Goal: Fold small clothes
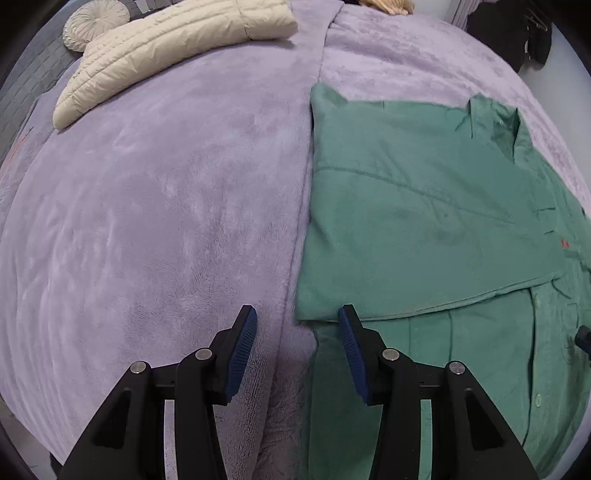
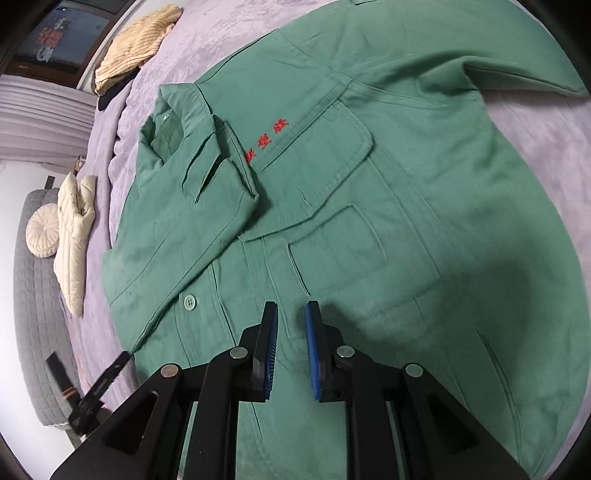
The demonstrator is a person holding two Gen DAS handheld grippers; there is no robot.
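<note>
A green button-up work shirt (image 1: 424, 221) lies front up on the purple blanket (image 1: 166, 221). One side and its sleeve are folded over the chest. It fills the right wrist view (image 2: 369, 221), with red embroidered characters above a flap pocket. My left gripper (image 1: 297, 314) is open and empty, hovering over the shirt's left edge, its right finger above the fabric. My right gripper (image 2: 291, 310) is open with a narrow gap and empty, just above the shirt's front near the placket. The other sleeve stretches out at the upper right of the right wrist view.
A cream quilted jacket (image 1: 166, 48) and a round pleated cushion (image 1: 92, 22) lie at the far side of the bed. A striped yellow garment (image 2: 136, 48) lies beyond the collar. A grey quilted headboard (image 2: 33, 295) stands at the left. Dark clothes (image 1: 517, 33) hang at the upper right.
</note>
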